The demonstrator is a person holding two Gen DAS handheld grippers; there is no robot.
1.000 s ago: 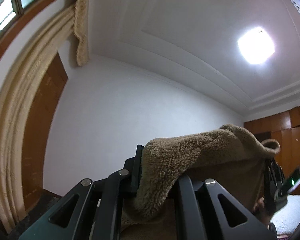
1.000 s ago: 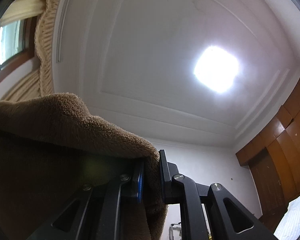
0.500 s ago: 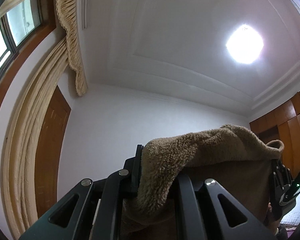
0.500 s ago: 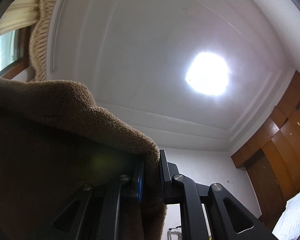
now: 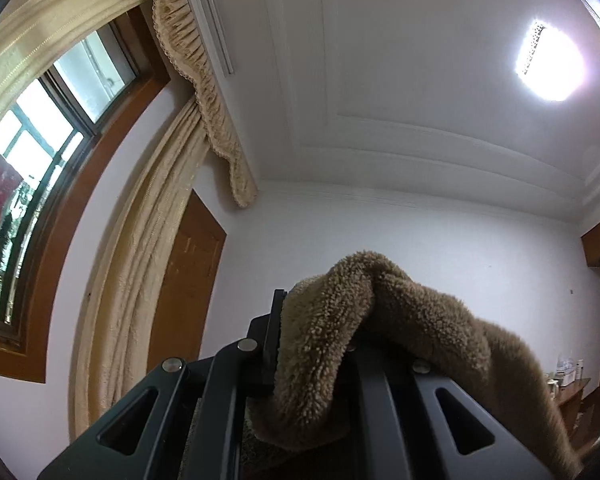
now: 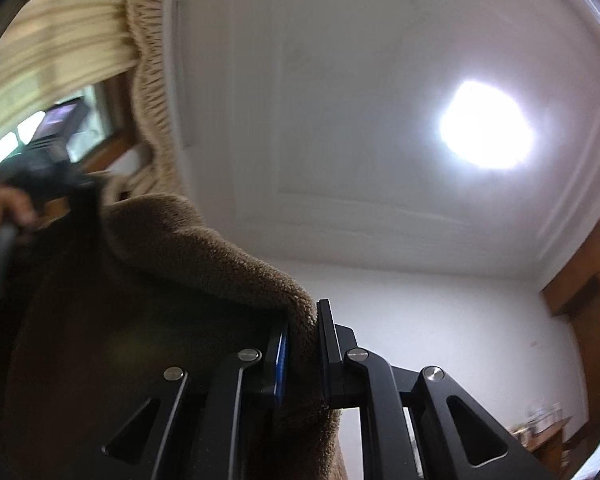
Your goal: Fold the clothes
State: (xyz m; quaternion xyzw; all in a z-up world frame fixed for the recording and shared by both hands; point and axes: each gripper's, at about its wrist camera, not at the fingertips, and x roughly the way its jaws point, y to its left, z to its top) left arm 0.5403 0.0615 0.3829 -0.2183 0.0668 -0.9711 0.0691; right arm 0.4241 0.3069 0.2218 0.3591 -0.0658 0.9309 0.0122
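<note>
We hold the fleece (image 5: 400, 320) up in the air, under the ceiling light (image 6: 484, 128). Our left gripper (image 5: 316, 332) pinches one edge tight. Our right gripper (image 6: 304, 344) pinches another edge (image 6: 220, 252), and the brown cloth hangs between them.
</note>
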